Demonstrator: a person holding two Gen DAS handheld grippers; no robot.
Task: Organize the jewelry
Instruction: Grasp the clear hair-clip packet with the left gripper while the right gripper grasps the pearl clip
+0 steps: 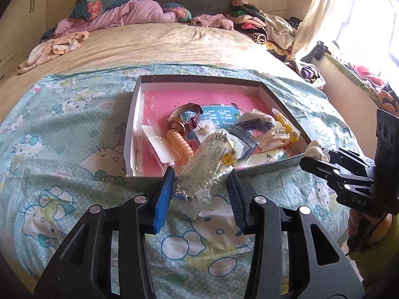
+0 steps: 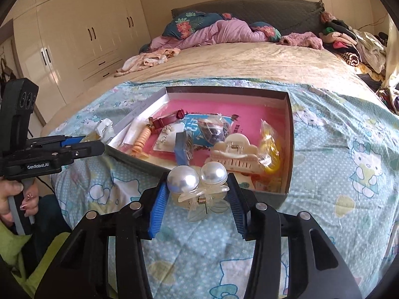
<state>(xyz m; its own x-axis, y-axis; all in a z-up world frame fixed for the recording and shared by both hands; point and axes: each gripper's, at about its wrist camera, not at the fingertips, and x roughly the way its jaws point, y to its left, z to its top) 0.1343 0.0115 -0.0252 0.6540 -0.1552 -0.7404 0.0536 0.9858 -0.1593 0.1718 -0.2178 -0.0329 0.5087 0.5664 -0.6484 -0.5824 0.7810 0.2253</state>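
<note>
Jewelry lies heaped in a shallow cardboard box (image 1: 132, 129) with a pink floor, set on a pale blue cartoon-cat sheet (image 1: 62, 129) spread over the near end of a bed. Inside the box sit a rose-gold wristwatch (image 1: 183, 119) with a maroon strap, an orange spiral hair tie (image 1: 178, 142) just beside it, a cream claw clip (image 2: 233, 155), a blue-backed card (image 2: 183, 148) standing on edge, and a small clear bag with yellow pieces (image 2: 269, 149) near the right wall.

At the box's near edge, the left gripper (image 1: 200, 189) has its blue-padded fingers clamped on a crinkled clear plastic packet (image 1: 209, 164) that holds a coiled bracelet; the packet leans over the box rim.

At the box's near right corner, the right gripper (image 2: 197, 199) holds a translucent hair clip topped with two large pearls (image 2: 197, 182), its fingers pressing the clip from both sides, above the sheet and just short of the box wall. In the right wrist view a hand (image 2: 15, 199) with painted nails grips the left tool's handle.

Farther up the bed lie a crumpled lilac quilt (image 2: 224, 33) and piled clothes (image 2: 349, 42); cream wardrobes (image 2: 74, 37) line the wall.
</note>
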